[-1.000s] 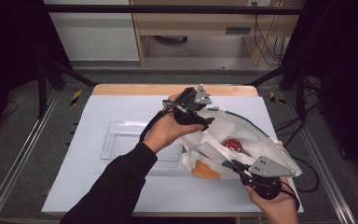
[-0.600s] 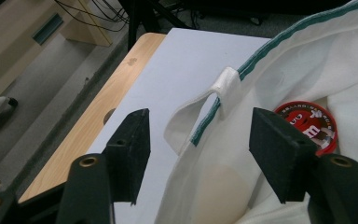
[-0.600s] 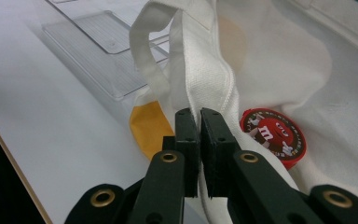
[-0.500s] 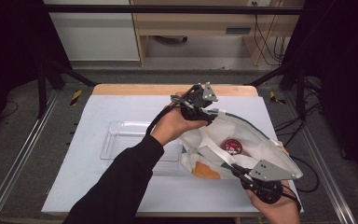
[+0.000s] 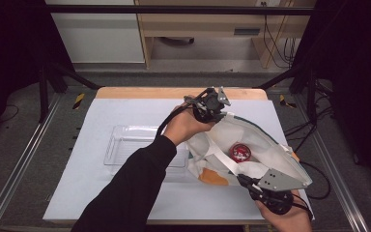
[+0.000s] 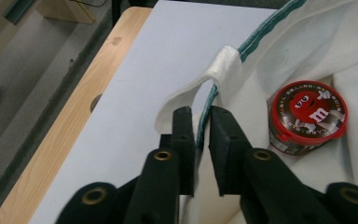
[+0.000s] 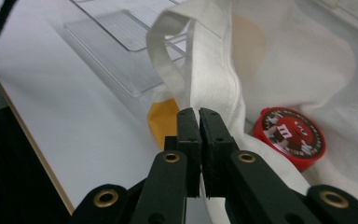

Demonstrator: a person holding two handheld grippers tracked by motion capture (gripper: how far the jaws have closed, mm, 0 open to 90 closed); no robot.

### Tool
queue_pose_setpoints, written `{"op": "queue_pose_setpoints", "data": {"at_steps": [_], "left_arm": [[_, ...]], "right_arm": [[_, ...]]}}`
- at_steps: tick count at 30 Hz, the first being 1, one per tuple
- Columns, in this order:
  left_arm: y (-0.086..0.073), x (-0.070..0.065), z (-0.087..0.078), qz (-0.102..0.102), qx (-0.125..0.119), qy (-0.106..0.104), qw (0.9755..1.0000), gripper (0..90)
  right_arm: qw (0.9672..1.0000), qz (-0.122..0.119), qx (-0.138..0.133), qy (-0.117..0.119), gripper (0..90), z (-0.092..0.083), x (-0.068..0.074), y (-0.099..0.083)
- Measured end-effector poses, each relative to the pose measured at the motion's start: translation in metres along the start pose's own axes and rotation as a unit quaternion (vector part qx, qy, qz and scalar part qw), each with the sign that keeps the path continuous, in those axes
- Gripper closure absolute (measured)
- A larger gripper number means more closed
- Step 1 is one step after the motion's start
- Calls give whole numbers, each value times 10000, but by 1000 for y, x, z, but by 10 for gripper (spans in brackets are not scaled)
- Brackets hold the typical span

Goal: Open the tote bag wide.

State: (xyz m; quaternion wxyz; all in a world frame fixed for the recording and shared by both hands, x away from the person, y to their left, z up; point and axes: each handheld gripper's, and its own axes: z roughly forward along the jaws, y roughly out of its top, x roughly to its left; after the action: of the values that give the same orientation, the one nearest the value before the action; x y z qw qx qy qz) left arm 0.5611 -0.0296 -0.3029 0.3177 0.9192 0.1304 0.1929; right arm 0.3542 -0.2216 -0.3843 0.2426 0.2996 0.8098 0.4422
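A: Start big: the bench (image 5: 101,193), a pale sheet across the middle of the high view, with a wooden strip along its far edge.

B: And on it, right of centre, the white cloth bag (image 5: 265,145), mouth held wide (green piping along the far rim). It runs from centre frame down to the lower right.

A: Left of the bag, a clear plastic tray (image 5: 125,145) lies flat at centre left, partly hidden under the dark sleeve (image 5: 130,193) rising from the bottom edge.

B: Now the left hand-held gripper (image 5: 218,112), just above centre in the high view, at the bag's far rim. In its own view the left hand-held gripper (image 6: 202,135) has just been closing, and the green-edged rim sits between the black jaws; a narrow slit still shows between the pads, so I'd call it a pinch on the rim.

A: The right hand-held gripper (image 5: 244,181) is at lower right, on the near rim. Its own view has the right hand-held gripper (image 7: 199,140) pressed tight together on a fold of white cloth, just below the strap loop (image 7: 168,60).

B: Smallest last: the red-lidded tub (image 5: 240,152) lying inside the bag, right of centre. It's at right of the left gripper view (image 6: 307,116) and lower right of the right gripper view (image 7: 289,135), resting on the cloth.
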Motion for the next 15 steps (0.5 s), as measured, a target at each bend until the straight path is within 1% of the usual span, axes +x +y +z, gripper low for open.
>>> {"op": "queue_pose_setpoints", "data": {"at_steps": [2,3,4,6,7,8,9,11,15], "left_arm": [[1,2,2,1,38,-86,10000,869],[1,2,2,1,38,-86,10000,877],[2,2,3,-5,56,-135,9999,879],[3,1,4,-12,47,-118,9999,881],[3,1,4,-12,47,-118,9999,881],[3,1,3,-1,75,-89,9999,881],[3,1,4,-1,70,-83,9999,881],[4,1,4,-34,55,-63,10000,882],[4,2,4,-47,76,-58,9999,884]], "right_arm": [[10000,-18,-37,76,898,0,2,1],[10000,-18,-37,76,898,0,2,1],[10000,-53,26,67,898,1,3,2],[9999,-78,117,0,885,3,4,1],[9999,-80,145,-27,866,4,4,1],[9999,-80,145,-27,866,4,4,1],[9998,-64,136,-100,811,5,4,1],[9998,-30,134,-121,725,7,4,1],[9995,-4,252,-194,491,14,8,2]]}}
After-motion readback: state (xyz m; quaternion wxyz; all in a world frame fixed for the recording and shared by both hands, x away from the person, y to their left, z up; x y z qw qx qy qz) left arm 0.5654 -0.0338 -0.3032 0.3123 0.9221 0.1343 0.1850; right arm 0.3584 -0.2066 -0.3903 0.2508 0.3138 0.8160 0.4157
